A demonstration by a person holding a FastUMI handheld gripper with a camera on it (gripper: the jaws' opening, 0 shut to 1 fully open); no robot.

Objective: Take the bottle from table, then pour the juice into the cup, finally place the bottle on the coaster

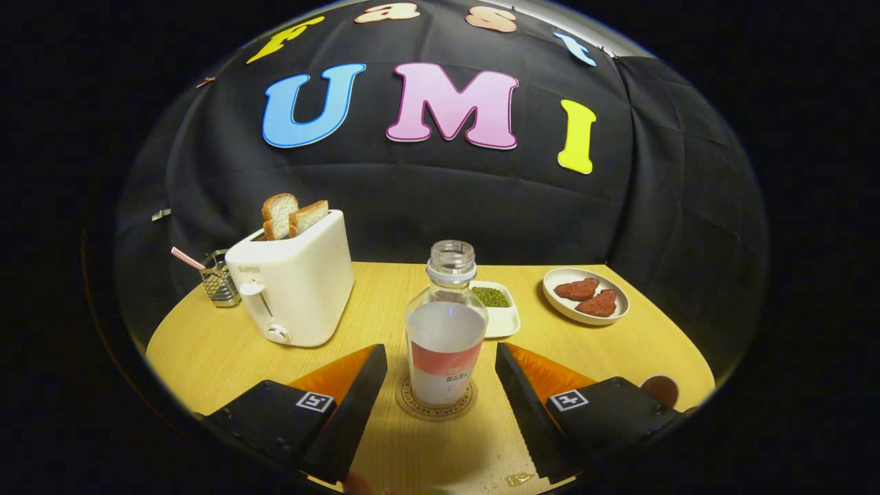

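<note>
Seeing the juice bottle (pixel 445 330) upright on its coaster (pixel 435 407) at twelve o'clock, I hold the tongs (pixel 440 375) apart, flanking it untouched.

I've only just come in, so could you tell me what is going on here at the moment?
A person is working a handheld claw at a wooden table. Its fingers stand open on either side of an uncapped bottle, touching nothing. The bottle stands upright on a round coaster. Beyond it sit a toaster with bread, a small dish of green beans and a plate of meat.
</note>
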